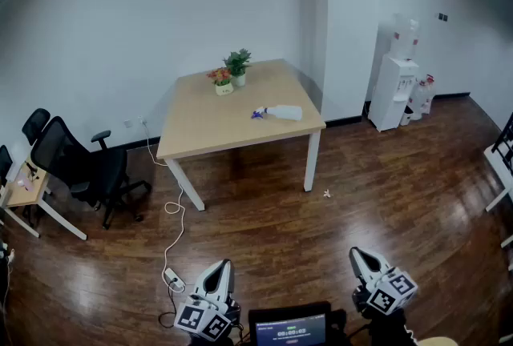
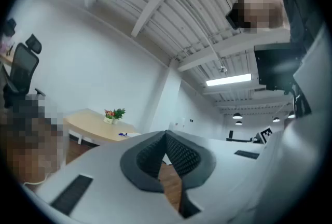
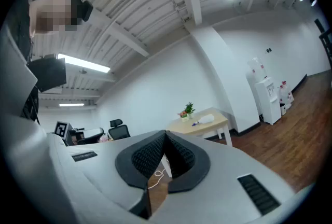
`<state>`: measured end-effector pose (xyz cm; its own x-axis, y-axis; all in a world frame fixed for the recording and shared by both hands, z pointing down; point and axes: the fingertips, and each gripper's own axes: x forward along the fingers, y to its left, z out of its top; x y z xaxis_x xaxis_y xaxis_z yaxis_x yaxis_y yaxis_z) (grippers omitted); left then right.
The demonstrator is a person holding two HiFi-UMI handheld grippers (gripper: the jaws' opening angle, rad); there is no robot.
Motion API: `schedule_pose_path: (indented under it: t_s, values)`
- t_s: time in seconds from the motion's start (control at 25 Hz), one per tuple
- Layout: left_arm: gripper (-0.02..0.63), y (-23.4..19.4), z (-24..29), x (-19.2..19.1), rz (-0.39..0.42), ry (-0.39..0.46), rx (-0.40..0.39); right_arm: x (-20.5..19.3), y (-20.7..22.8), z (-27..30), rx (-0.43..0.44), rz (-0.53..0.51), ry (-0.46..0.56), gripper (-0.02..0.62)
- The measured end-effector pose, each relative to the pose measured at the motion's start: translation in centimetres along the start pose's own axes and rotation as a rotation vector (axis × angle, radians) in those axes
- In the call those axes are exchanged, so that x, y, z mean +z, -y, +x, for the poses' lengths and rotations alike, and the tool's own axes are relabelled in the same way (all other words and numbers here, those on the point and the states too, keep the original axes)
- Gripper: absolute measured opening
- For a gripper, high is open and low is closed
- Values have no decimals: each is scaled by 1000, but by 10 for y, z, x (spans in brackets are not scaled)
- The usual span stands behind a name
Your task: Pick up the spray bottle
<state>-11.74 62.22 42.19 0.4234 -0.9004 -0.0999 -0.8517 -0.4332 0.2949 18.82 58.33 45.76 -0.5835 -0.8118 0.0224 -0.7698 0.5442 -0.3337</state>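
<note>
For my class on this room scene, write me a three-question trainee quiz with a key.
1. True or false: the spray bottle stands upright on the table.
2. The left gripper and right gripper are: A) both shut, empty; B) both open; C) holding the bottle.
3. What stands at the table's far edge?
Key: 1 false, it lies on its side; 2 A; 3 two small potted plants.
</note>
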Motion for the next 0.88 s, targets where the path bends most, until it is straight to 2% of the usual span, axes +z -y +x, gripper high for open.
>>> schedule_pose_path:
  t_s: [0.12, 0.2, 0.36, 0.52, 0.68, 0.88]
  values:
    - [2, 2, 21, -3, 22, -2, -12, 5, 17, 8, 1, -36, -27, 6]
    - [2, 0, 38, -6, 26, -8, 11, 9, 32, 17, -1, -50, -56, 6]
    - [2, -2, 79, -20, 18, -25, 70, 25, 63, 40, 51, -58, -76, 6]
    - [2, -12, 125, -27, 26, -53, 80, 40, 103, 78, 35, -87, -65, 19]
    - [12, -47, 171, -17, 14, -48, 97, 57, 125, 133, 37, -96, -61, 23]
    - [14, -122, 239, 6, -12, -29, 48, 75, 134, 234, 24, -123, -53, 23]
